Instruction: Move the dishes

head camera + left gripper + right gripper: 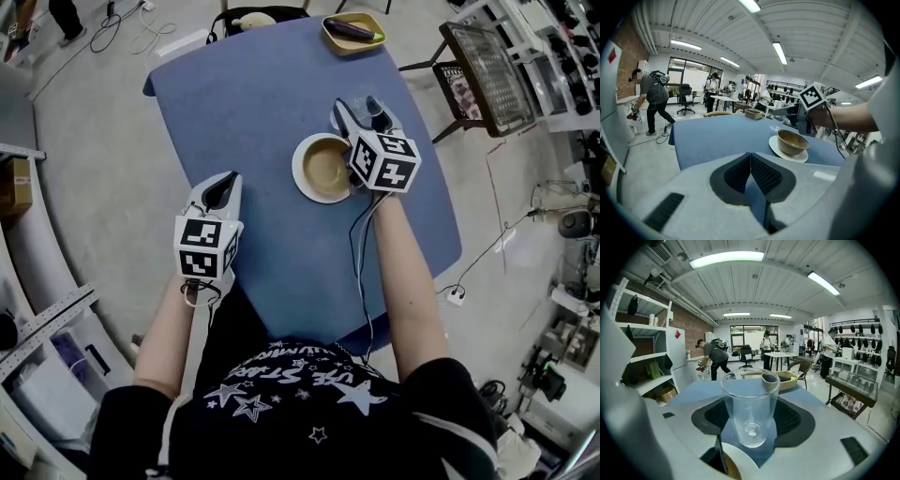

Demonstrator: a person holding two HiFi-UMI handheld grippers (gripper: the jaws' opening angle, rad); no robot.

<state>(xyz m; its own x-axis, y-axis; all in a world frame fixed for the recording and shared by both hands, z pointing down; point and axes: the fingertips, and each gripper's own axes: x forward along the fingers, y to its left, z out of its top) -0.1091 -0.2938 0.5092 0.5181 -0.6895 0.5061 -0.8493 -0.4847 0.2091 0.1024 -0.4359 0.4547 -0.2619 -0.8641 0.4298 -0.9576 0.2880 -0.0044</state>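
Clear glass (750, 404) is pinched in the right gripper (358, 112) at one o'clock of the bowl (325, 166); left gripper (751, 161) pressed together, most moving seemingly left.

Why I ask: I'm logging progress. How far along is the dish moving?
Nothing looks finished. The brown bowl sits on a white plate mid-table, and the yellow tray holding an eggplant is at the far edge. In hand: the right gripper has its jaws closed on the clear glass beside the plate. The left gripper is shut and empty at the near edge. Bowl, plate and tray look left to move.
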